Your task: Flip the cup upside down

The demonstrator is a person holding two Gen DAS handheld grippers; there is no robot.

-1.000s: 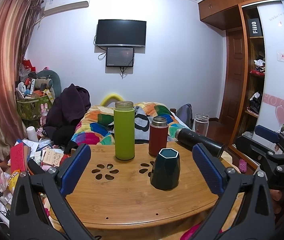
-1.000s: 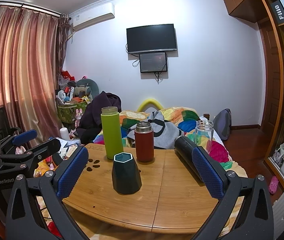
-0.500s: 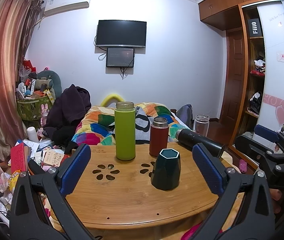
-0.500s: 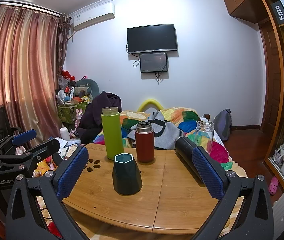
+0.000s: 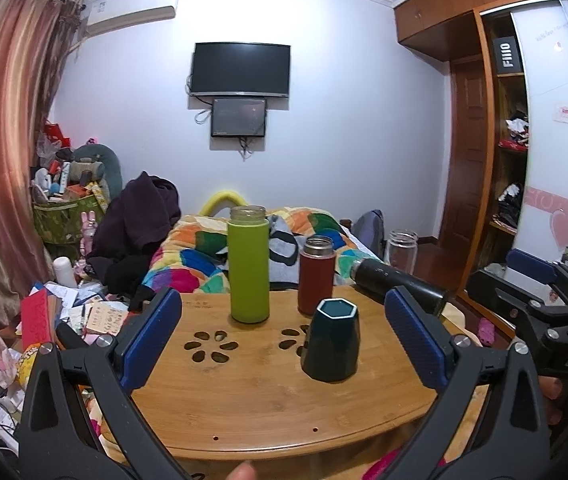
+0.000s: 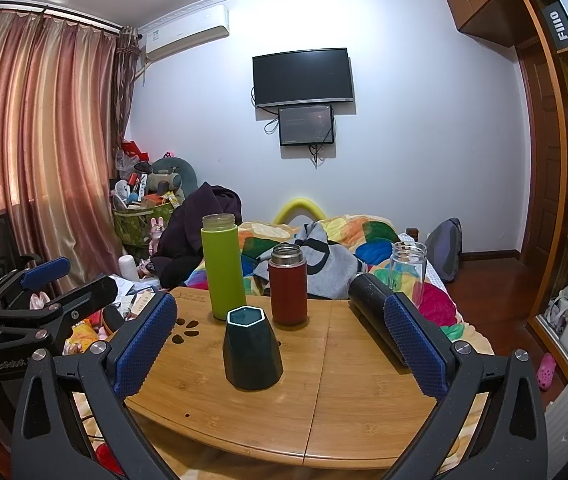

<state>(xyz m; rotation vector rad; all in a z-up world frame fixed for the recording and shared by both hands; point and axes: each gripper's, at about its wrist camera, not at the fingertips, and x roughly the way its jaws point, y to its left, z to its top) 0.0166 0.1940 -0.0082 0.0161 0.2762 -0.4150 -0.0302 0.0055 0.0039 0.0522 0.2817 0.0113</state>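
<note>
1. My left claw (image 5: 282, 334) and right claw (image 6: 280, 340) hang spread and empty, short of the tabletop's (image 6: 363, 392) near edge.
2. The cup (image 6: 252, 349) stands between my right claw's fingers and ahead of them, wide end down, narrow hexagonal end up.
3. Whether that top is rim or base, I cannot tell.
4. Bottles (image 6: 222, 268) crowd just beyond it, so a sideways grip looks safest.

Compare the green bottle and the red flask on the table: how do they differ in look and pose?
The green bottle is clearly taller than the red flask. The green bottle has a pale, translucent-looking neck; the red flask has a shiny metal neck. The green bottle stands left of the red flask, which is just behind the dark hexagonal cup. Both stand upright, with no lids, on the wooden table.
</note>
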